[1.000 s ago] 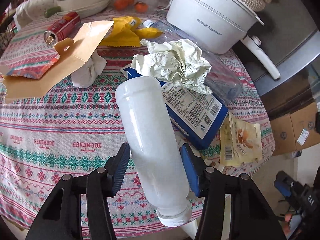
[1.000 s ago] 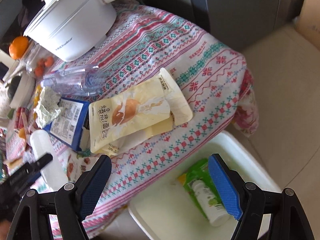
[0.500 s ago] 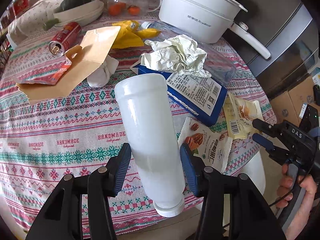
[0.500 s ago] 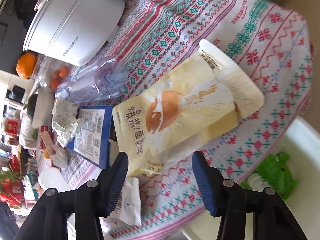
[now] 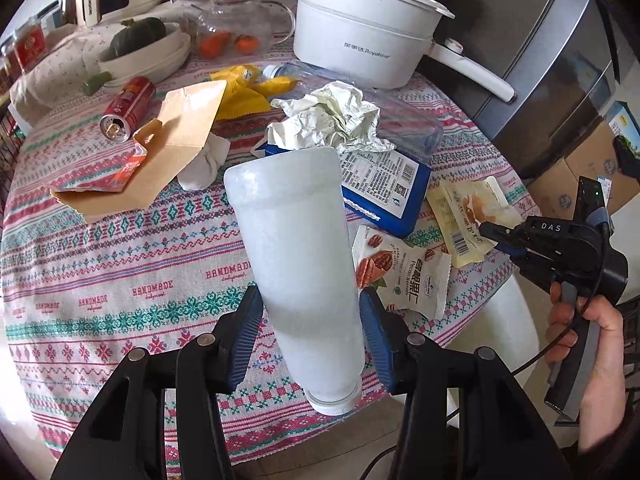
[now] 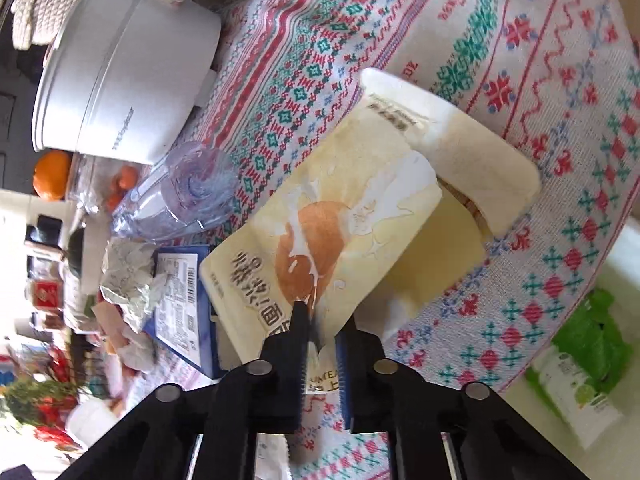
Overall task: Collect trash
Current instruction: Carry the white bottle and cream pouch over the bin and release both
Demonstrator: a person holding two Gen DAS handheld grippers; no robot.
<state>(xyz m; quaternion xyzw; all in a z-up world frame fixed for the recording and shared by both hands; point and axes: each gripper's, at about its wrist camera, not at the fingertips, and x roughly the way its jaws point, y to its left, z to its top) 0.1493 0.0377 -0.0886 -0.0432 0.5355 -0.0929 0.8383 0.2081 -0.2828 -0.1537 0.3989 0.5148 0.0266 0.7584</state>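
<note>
Frosted white plastic bottle (image 5: 298,264) sat pinched cap-down in the left gripper (image 5: 308,336), lifted off the surface (image 5: 100,280) for binning; the right gripper (image 6: 322,344) had nipped the cream snack wrapper (image 6: 320,240) by its edge, beside the white bin (image 6: 616,264)

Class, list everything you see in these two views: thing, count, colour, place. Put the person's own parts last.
plastic bottle: 1, frosted white, held above table
cream wrapper: 1, cream, table edge
pecan packet: 1, white, beside bottle
blue box: 1, blue, centre
crumpled paper: 1, pale, on blue box
clear bottle: 1, lying by pot
pot: 1, white, far side
can: 1, red, lying left
paper bag: 1, brown, left
bin: 1, white, beside table
left claw: shut on plastic bottle
right claw: shut on cream wrapper
hand: 1, holding right claw
</note>
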